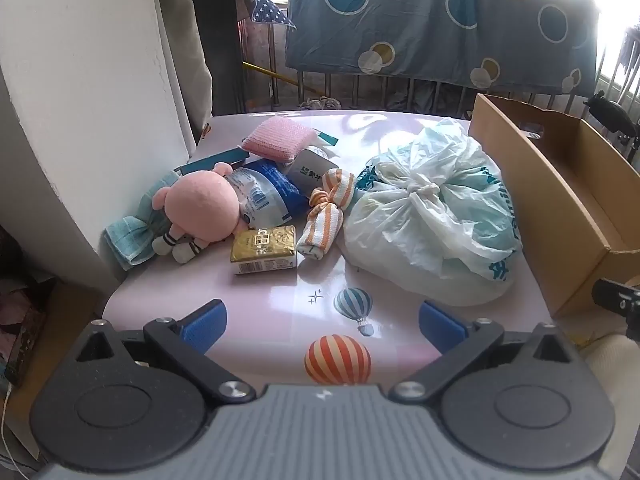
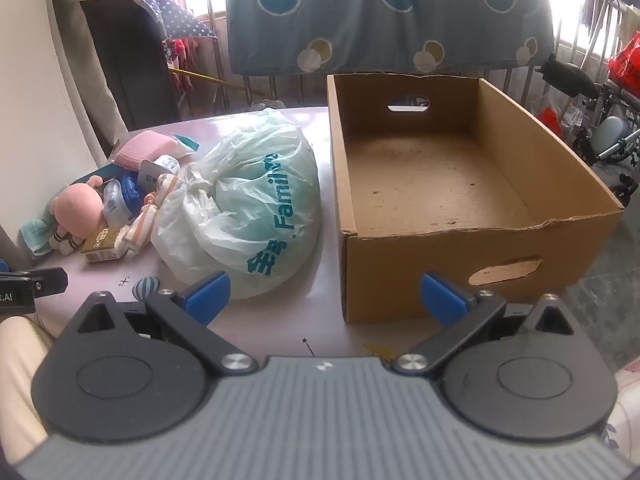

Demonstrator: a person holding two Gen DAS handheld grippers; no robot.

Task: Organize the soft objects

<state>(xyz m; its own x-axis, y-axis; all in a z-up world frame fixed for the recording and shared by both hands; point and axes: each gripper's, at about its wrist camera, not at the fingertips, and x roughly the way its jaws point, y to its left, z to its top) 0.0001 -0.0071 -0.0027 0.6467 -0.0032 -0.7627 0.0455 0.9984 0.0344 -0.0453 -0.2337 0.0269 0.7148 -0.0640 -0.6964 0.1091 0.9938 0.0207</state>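
Note:
A pile of soft things lies on the pink table [image 1: 256,312]: a pink plush doll [image 1: 200,208], a teal towel [image 1: 132,236], an orange-striped knotted cloth [image 1: 326,216], a pink sponge [image 1: 278,140], a gold pack [image 1: 264,250], a blue-white pouch [image 1: 266,194] and a tied plastic bag [image 1: 428,216]. My left gripper [image 1: 323,326] hangs open over the table's near edge, short of the pile. My right gripper [image 2: 325,298] is open too, between the plastic bag [image 2: 248,204] and the empty cardboard box [image 2: 440,184].
A white wall or pillar [image 1: 80,100] borders the table on the left. A blue dotted sheet [image 1: 432,20] hangs on a railing behind. The cardboard box [image 1: 560,200] stands at the table's right edge. A bicycle [image 2: 592,120] is beyond the box.

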